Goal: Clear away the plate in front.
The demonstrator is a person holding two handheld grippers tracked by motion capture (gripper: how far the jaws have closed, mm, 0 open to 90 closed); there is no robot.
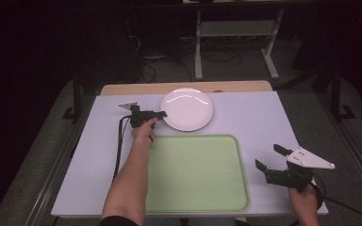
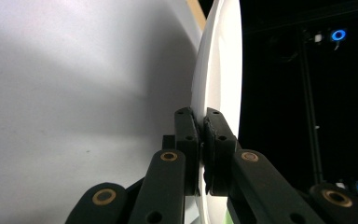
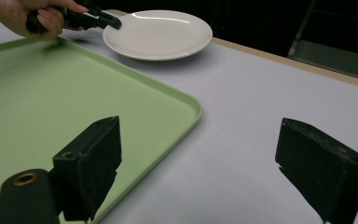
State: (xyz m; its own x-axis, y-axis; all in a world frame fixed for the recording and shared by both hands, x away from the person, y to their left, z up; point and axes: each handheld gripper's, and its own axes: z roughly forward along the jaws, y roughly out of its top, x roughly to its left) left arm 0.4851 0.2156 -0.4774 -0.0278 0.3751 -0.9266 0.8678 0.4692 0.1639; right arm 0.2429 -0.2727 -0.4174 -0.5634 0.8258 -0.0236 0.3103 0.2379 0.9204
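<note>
My left gripper (image 1: 161, 114) is pinching the near-left rim of the white plate (image 1: 188, 109), both pads pressed against the edge from either side, as the left gripper view (image 2: 200, 140) shows close up. The plate sits at the far middle of the white table (image 1: 264, 117), just beyond the far edge of the green tray (image 1: 198, 174) and apart from it. My right gripper (image 1: 269, 157) hovers near the right side of the table, just right of the tray, its jaws spread wide with nothing between them.
</note>
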